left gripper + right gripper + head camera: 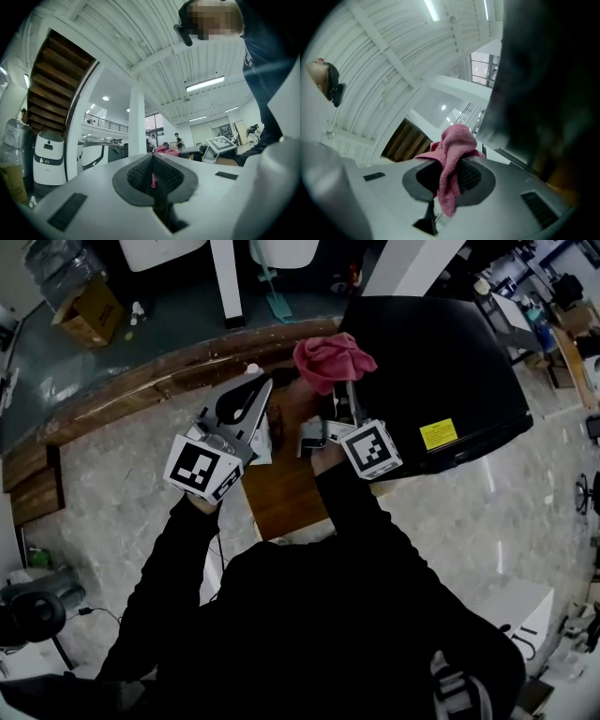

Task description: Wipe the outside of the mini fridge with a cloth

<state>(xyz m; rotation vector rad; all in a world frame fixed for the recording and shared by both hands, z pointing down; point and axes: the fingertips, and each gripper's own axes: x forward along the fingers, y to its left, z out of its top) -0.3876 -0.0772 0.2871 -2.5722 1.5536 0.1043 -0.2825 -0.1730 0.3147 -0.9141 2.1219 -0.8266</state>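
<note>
right gripper (450, 174) clamped on pink cloth (454, 145), bunch standing at 12 o'clock off its tips | left gripper (153, 176) closed, nothing held, at 9 o'clock | black mini fridge (441, 371) at 2 o'clock, just beside cloth | cloth soft, light, floppy; probably best pinched mid-bunch

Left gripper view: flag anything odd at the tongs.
A tiny pink scrap sits pinched in the seam of the shut left tongs; it looks like lint from the pink cloth the right tongs clamp. Nothing else stands out.
</note>
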